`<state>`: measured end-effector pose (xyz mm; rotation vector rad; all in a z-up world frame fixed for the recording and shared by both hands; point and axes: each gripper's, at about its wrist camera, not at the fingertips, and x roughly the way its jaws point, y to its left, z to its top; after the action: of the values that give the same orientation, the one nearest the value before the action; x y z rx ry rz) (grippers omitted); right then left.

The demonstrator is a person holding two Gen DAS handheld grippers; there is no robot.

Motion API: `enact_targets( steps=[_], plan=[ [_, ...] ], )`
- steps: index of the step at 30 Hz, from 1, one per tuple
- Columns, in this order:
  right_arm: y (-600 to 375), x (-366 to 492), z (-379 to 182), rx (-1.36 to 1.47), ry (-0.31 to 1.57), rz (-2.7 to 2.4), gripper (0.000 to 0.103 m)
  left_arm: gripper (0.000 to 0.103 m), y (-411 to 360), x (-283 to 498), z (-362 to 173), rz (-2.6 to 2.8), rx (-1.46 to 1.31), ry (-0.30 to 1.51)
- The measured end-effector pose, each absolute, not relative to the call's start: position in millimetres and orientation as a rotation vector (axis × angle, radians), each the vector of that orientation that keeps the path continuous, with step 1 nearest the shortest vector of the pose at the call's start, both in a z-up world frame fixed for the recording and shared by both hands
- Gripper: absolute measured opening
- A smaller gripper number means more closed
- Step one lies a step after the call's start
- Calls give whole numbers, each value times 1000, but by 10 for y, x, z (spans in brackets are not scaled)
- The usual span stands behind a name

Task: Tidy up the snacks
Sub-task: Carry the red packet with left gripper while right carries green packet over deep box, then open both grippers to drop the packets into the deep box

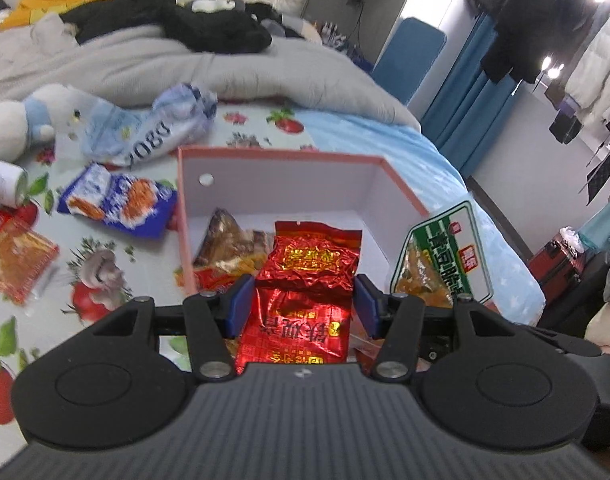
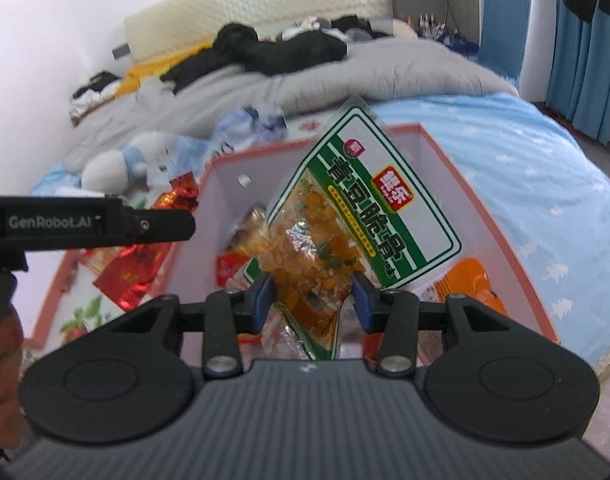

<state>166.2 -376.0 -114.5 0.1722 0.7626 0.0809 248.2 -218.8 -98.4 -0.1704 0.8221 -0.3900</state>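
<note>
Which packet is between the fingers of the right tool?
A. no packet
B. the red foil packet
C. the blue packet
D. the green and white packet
D: in the right wrist view the green and white packet sits between the right tool fingers, above the pink box.

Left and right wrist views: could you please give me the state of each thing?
Left gripper: jaws apart around red foil packet.
Right gripper: jaws apart around green-label snack pouch.
Pink box: open, partly filled.
Blue snack bag: lying outside box.
</note>
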Motion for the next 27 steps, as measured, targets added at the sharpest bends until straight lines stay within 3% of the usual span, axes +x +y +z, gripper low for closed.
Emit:
enact_targets(
  steps=[8,10,11,13,17,20,27],
  plan=[
    [-3973,1779,-1455,196,828,85,50,60,-2426,2653,-1244,-377,-110,874],
    [-3992,1829,-1526,194,839,94,50,62,-2450,2674,-1296,-367,-83,887],
    [-3990,1848,-1562,191,846,95,51,69,-2463,2691,-1322,-367,-68,900],
    [-3995,1889,-1608,186,858,83,59,73,-2464,2688,-1338,-362,-63,898],
    [-3994,1883,-1601,153,856,74,59,73,-2450,2638,-1301,-362,-50,881],
    [-4029,1861,-1562,180,842,78,67,73,-2400,2607,-1235,-363,-65,863],
    [-3986,1704,-1281,225,755,77,67,73,-2233,2379,-877,-373,-73,788]
  ],
)
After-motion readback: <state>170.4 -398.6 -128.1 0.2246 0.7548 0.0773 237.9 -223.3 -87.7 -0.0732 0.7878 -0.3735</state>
